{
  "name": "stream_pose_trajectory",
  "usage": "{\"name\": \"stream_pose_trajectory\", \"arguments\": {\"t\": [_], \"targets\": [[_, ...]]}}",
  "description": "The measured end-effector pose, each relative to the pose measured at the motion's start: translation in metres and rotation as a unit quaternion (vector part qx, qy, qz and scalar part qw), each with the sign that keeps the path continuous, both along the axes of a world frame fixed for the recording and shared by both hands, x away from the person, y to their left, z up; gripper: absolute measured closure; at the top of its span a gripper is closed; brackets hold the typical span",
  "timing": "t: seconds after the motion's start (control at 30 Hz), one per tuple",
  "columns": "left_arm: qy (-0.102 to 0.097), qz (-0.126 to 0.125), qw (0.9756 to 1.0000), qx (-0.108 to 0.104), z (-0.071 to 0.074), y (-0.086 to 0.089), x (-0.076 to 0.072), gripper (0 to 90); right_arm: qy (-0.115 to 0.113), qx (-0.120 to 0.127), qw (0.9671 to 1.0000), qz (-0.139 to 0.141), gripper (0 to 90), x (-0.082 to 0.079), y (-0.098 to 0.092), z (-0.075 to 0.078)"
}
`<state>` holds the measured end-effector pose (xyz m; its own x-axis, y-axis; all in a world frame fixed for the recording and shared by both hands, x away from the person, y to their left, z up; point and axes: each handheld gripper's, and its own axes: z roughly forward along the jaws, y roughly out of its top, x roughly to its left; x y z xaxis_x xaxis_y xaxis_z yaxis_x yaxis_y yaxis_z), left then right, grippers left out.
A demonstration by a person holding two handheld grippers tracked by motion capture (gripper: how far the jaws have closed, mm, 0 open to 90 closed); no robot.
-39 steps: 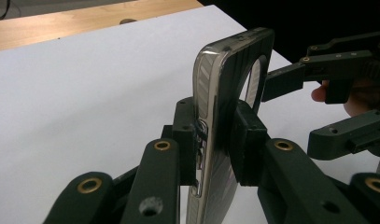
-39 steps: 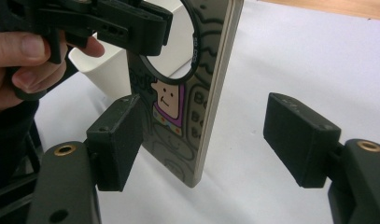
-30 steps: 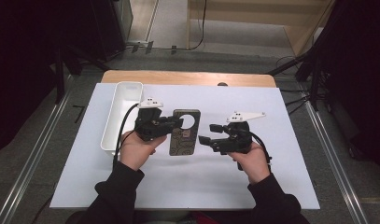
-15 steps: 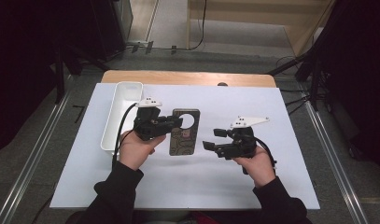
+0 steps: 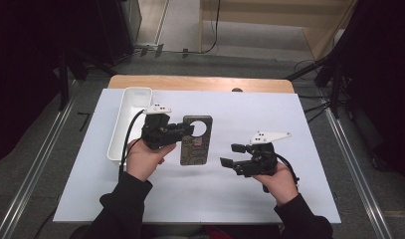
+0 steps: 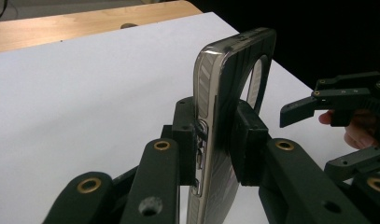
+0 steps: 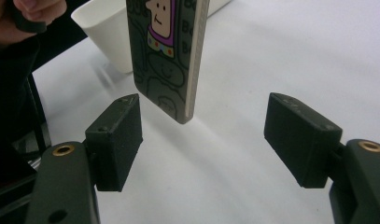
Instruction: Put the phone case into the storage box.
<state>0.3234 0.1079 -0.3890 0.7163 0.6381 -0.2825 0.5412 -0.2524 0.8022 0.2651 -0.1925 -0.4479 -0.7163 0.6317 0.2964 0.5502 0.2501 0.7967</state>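
A dark phone case [image 5: 196, 140] with a round camera hole and a cartoon print hangs flat above the white table, clamped by its left edge in my left gripper [image 5: 182, 131]. In the left gripper view the pads press on both faces of the phone case [image 6: 221, 135]. My right gripper [image 5: 232, 155] stands open to the right of the case, apart from it, jaws pointing left. In the right gripper view the phone case [image 7: 166, 51] hangs ahead, its lower corner above the gap of the right gripper [image 7: 204, 135]. The right gripper [image 6: 313, 105] also appears in the left gripper view, far right.
A long white tray [image 5: 126, 121] lies at the left of the white sheet [image 5: 269, 114], behind my left hand; its corner [image 7: 103, 32] shows in the right gripper view. The wooden table edge [image 5: 200, 82] runs along the back. Cables and floor rails surround the table.
My right gripper has drawn back toward the person and a little right and down, away from the phone case. The left gripper and the case have stayed put.
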Motion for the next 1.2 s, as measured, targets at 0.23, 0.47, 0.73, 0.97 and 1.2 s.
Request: {"name": "stream_pose_trajectory", "arguments": {"t": [0.23,0.47,0.73,0.97,1.2], "targets": [[-0.001,0.001,1.0000,0.000,0.000,0.000,0.000,73.8,0.006,0.004,1.0000,-0.001,26.8,-0.003,-0.005,-0.007],[-0.002,0.003,1.0000,-0.001,0.000,0.001,0.001,73.8,0.001,0.001,1.0000,-0.003,26.8,-0.006,-0.008,-0.011],[-0.003,0.004,1.0000,0.000,0.000,0.004,0.002,73.8,0.005,-0.010,0.9999,0.003,26.8,-0.010,-0.012,-0.020],[-0.005,0.006,1.0000,-0.002,0.001,0.005,0.001,73.8,0.004,-0.018,0.9998,-0.002,26.8,-0.014,-0.020,-0.026],[-0.005,0.008,0.9999,-0.004,0.002,0.007,0.001,73.8,0.007,-0.019,0.9998,-0.007,26.6,-0.019,-0.027,-0.024]]}}
